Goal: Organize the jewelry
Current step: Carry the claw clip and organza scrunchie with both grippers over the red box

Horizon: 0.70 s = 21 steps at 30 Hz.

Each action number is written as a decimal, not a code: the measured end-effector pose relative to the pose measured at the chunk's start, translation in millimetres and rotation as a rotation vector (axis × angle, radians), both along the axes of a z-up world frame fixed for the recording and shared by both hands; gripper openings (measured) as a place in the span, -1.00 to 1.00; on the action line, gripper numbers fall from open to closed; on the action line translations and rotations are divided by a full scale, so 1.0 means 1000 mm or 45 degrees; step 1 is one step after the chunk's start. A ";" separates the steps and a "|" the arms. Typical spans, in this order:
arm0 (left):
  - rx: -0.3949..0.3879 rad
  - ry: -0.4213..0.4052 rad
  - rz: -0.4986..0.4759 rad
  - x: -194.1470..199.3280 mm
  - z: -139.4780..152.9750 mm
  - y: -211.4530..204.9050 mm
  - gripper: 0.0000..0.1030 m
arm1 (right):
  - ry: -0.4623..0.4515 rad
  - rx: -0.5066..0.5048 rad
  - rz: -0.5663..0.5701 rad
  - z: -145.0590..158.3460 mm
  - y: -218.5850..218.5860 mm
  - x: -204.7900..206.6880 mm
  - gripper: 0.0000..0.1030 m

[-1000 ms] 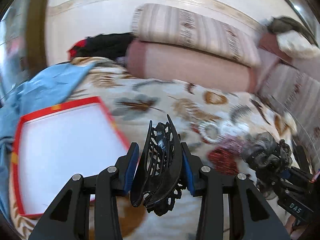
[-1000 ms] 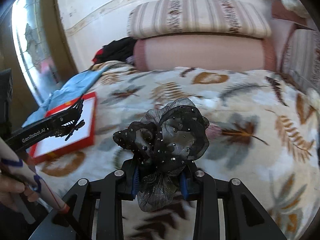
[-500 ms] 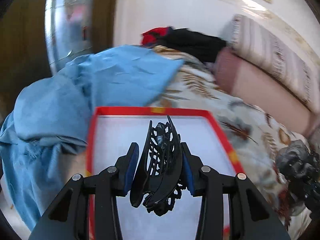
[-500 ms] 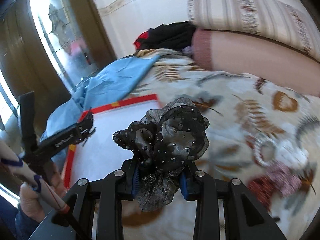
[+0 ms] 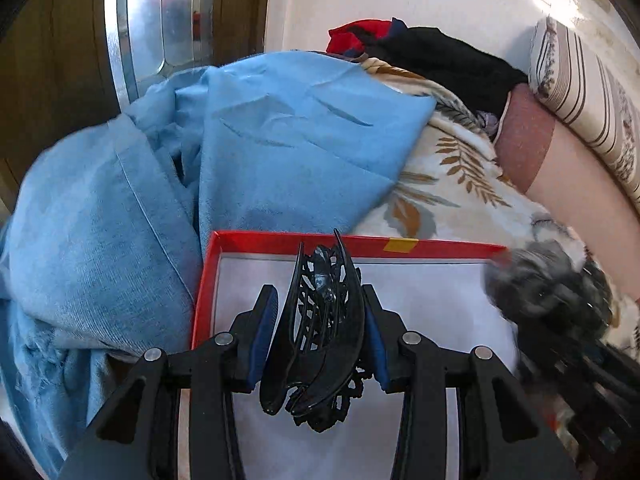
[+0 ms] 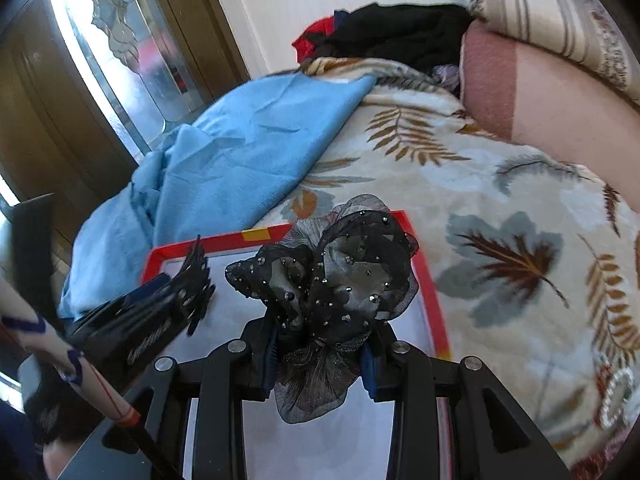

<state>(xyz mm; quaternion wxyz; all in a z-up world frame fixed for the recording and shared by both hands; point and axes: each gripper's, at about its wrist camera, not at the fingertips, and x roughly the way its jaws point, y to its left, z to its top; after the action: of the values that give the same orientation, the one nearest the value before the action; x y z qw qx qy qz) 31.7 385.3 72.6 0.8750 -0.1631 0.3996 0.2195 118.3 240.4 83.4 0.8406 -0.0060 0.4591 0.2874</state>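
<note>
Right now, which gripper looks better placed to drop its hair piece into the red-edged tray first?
Probably the left. The left gripper, gripping the black hair claw, sits squarely over the tray. The right gripper, holding its black scrunchie, is nearer the tray's right edge.

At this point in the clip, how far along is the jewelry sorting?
Nothing lies in the red-rimmed tray yet. In hand: the left tongs grip a black hair claw and the right tongs grip a black sheer scrunchie, both over the tray. Left: setting both down, then fetching the sparkly bracelets lying on the leaf-print blanket.
</note>
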 end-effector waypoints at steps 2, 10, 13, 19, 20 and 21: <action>0.034 0.017 0.012 0.002 -0.003 -0.001 -0.22 | -0.001 -0.040 -0.003 -0.012 0.011 0.012 -0.30; 0.079 0.035 0.024 0.007 -0.009 0.002 -0.13 | 0.055 -0.091 -0.027 -0.044 0.017 0.036 -0.17; 0.069 0.034 0.042 0.006 -0.010 0.005 0.05 | 0.075 -0.088 -0.037 -0.049 0.015 0.040 0.02; 0.046 0.003 0.022 0.003 -0.004 0.005 0.19 | 0.077 -0.041 -0.026 -0.040 0.008 0.035 0.27; 0.045 -0.018 0.024 0.000 0.000 0.005 0.21 | 0.076 -0.027 -0.026 -0.036 0.005 0.032 0.28; 0.046 -0.031 0.028 -0.001 0.002 0.005 0.25 | 0.073 -0.014 -0.028 -0.032 0.002 0.030 0.28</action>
<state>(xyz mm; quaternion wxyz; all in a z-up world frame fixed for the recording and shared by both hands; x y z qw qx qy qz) 30.7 390.2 74.9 0.8801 -0.1542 0.3831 0.2342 148.2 242.3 51.7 0.8302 0.0027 0.4844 0.2758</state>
